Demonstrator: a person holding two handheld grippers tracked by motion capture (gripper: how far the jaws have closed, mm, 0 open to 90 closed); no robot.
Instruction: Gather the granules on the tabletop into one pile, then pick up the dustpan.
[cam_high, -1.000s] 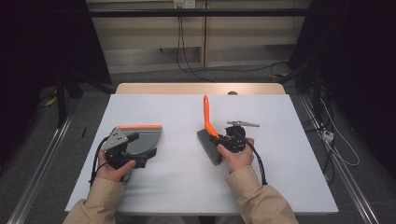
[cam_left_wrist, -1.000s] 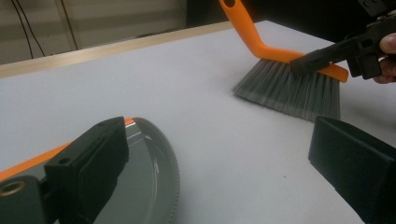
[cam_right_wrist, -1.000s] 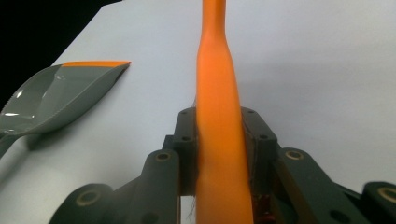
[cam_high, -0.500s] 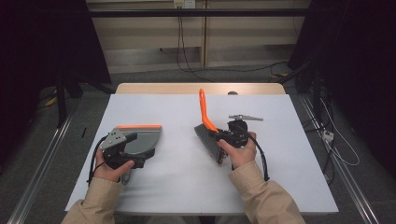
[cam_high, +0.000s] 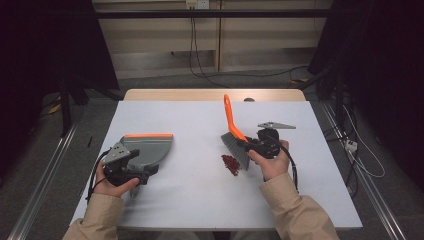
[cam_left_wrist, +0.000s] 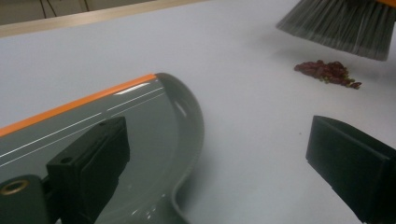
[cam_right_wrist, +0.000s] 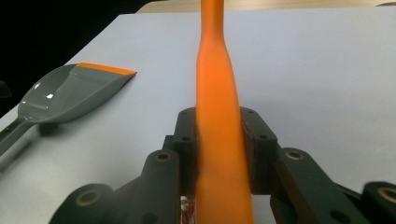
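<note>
A grey dustpan (cam_high: 150, 147) (cam_left_wrist: 140, 107) (cam_right_wrist: 70, 93) with an orange lip lies flat at the table's left. My left gripper (cam_high: 140, 169) (cam_left_wrist: 224, 154) rests over the pan's handle end, jaws wide apart and gripping nothing. On the right, my right gripper (cam_high: 255, 145) (cam_right_wrist: 222, 140) is shut on the orange handle of a brush (cam_high: 231, 120) (cam_right_wrist: 217, 93), whose handle points away and up. Its grey bristles (cam_high: 235, 147) (cam_left_wrist: 345, 25) hang just above the table. A small pile of dark red crumbs (cam_high: 231, 164) (cam_left_wrist: 329, 72) lies on the table right below the bristles.
The pale grey table top (cam_high: 200, 200) has a wooden strip (cam_high: 215, 95) along its far edge. Open surface separates the dustpan from the crumbs. Cables (cam_high: 350, 145) trail on the floor to the right, and dark stands flank the table.
The right gripper has shifted the brush slightly right and away, uncovering the red crumb pile beside the bristles. The left gripper and dustpan have barely moved.
</note>
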